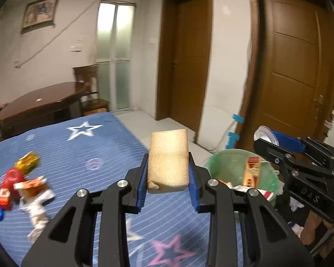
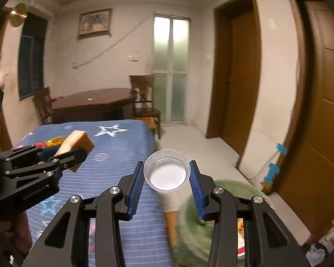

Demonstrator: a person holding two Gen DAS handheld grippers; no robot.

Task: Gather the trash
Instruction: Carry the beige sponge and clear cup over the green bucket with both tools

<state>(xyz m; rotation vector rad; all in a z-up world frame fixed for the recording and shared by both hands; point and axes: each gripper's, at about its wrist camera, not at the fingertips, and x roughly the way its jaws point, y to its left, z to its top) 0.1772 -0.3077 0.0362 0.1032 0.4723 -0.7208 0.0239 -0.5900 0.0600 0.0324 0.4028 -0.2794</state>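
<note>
My left gripper (image 1: 168,173) pinching tan porous sponge block (image 1: 168,160), right gripper (image 2: 167,175) pinching clear plastic cup (image 2: 167,170); early release risks missing green plastic bin (image 1: 225,166) beside bed edge.

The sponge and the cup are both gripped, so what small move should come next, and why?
Probably carry both a little further right, over the green bin. The sponge sits clamped in the left gripper over the blue bedspread; the plastic cup in the right gripper nears the rim.
</note>
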